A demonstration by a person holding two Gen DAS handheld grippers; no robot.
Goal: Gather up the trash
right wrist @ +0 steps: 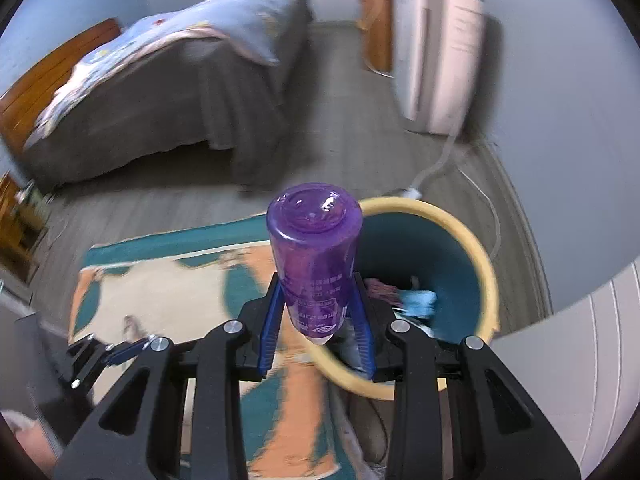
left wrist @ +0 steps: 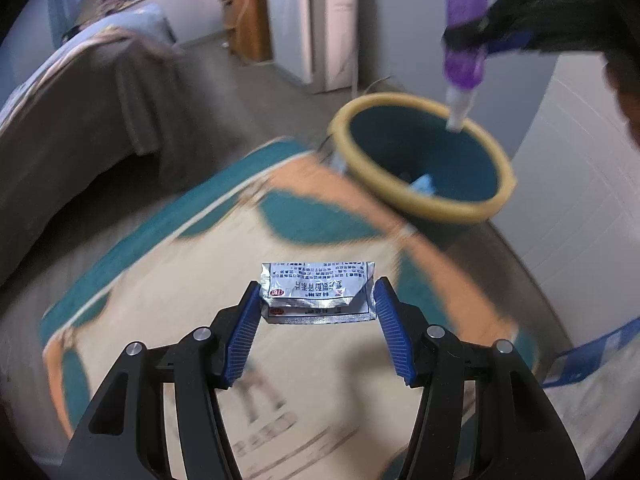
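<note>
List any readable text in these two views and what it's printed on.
Silver foil sachet in the left gripper: lines of Chinese print and a red oval logo; too small to transcribe reliably.
Purple bottle in the right gripper: pale print and a swirl logo; blurred, unreadable.
Rug: large dark letters near the bottom of the left wrist view; motion-blurred, unreadable.
Bin: no text visible.

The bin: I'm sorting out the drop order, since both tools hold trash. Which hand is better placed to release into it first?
Right. Its tool holds the purple bottle cap-down above the bin's far rim. The left tool grips the foil sachet over the rug, short of the bin.
</note>
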